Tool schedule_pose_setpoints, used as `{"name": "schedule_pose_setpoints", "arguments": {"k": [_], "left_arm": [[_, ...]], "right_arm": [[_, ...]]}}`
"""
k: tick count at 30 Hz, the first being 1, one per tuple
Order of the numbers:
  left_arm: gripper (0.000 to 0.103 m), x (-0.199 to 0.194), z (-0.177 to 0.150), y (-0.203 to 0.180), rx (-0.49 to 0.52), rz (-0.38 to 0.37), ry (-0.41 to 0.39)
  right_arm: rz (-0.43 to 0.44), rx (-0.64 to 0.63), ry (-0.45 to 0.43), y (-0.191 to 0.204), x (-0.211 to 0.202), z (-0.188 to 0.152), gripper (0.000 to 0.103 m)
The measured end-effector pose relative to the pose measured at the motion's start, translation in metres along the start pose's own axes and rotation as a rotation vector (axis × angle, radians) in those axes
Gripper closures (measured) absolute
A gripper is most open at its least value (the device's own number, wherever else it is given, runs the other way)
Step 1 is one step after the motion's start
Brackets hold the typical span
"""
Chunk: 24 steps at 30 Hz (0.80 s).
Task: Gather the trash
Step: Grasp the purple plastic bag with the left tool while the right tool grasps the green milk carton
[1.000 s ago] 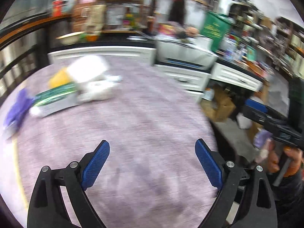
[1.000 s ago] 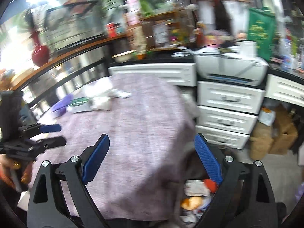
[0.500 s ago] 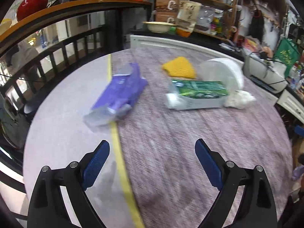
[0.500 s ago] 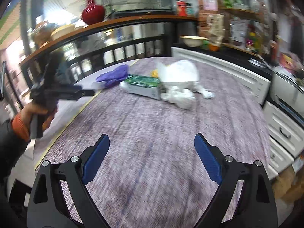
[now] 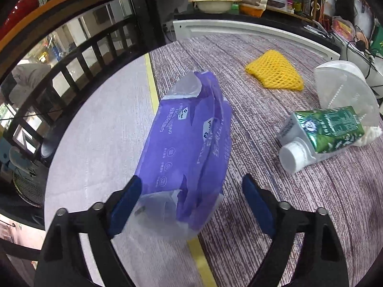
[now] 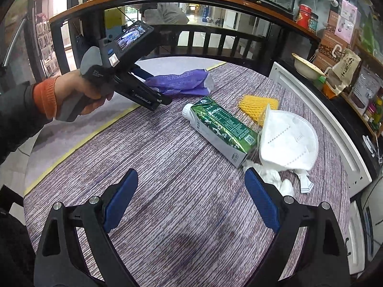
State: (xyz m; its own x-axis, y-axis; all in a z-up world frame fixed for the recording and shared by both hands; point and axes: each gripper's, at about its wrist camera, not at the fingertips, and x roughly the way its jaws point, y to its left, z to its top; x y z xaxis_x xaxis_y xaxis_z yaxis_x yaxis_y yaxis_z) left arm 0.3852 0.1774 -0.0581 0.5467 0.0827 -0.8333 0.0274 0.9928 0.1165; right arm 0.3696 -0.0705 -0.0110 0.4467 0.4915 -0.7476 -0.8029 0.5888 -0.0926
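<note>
A purple wipes pack point(image 5: 191, 131) with clear ends lies across the yellow stripe on the table. My left gripper point(image 5: 191, 179) reaches over its near end. Its jaws are closing with the pack between them: the left pad touches the clear end, the right pad stands apart. A green carton point(image 5: 320, 134) with a white cap, a yellow foam net point(image 5: 273, 71) and a white mask point(image 5: 342, 88) lie to the right. My right gripper point(image 6: 191, 172) hangs open over bare cloth. Ahead of it are the carton point(image 6: 220, 126), the mask point(image 6: 287, 138) and a crumpled tissue point(image 6: 270, 177).
The table point(image 6: 167, 215) wears a purple striped cloth. A hand point(image 6: 79, 91) with an orange cuff holds the left tool beside the pack point(image 6: 179, 82). A black railing point(image 6: 215, 40) runs behind; a white board point(image 6: 323, 124) and cluttered shelves line the right side.
Both views have swung across the table to the trash pile. The left gripper has come up to the purple pack, which now lies between narrower jaws. The right gripper now faces carton and mask.
</note>
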Motion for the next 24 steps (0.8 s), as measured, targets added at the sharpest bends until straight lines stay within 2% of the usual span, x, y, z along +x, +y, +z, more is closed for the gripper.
{"name": "schedule_pose_setpoints", "arguments": {"k": [1, 6, 7, 10, 14, 18, 21, 24], "left_arm": [[0.036, 0.003, -0.001, 0.0, -0.004, -0.001, 0.009], [0.063, 0.001, -0.004, 0.009, -0.062, -0.03, 0.006], [0.072, -0.001, -0.004, 0.009, -0.069, -0.032, -0.003], [0.083, -0.014, -0.005, 0.015, -0.116, -0.037, -0.051], [0.085, -0.035, -0.009, 0.027, -0.197, -0.084, -0.118], [0.085, -0.053, -0.015, 0.032, -0.227, -0.084, -0.176], [0.085, -0.059, -0.019, 0.037, -0.251, -0.101, -0.201], [0.085, -0.059, -0.019, 0.037, -0.259, -0.104, -0.206]], "right_arm": [[0.002, -0.002, 0.003, -0.002, 0.004, 0.004, 0.014], [0.003, -0.06, 0.036, -0.004, 0.024, 0.021, 0.014], [0.002, -0.079, 0.045, -0.004, 0.029, 0.025, 0.014], [-0.006, -0.136, 0.083, -0.005, 0.047, 0.043, 0.014], [-0.022, -0.204, 0.153, -0.007, 0.075, 0.065, 0.016], [-0.052, -0.296, 0.295, -0.008, 0.114, 0.079, 0.018], [-0.084, -0.329, 0.342, -0.01, 0.13, 0.082, 0.024], [-0.07, -0.34, 0.353, -0.011, 0.14, 0.087, 0.034]]}}
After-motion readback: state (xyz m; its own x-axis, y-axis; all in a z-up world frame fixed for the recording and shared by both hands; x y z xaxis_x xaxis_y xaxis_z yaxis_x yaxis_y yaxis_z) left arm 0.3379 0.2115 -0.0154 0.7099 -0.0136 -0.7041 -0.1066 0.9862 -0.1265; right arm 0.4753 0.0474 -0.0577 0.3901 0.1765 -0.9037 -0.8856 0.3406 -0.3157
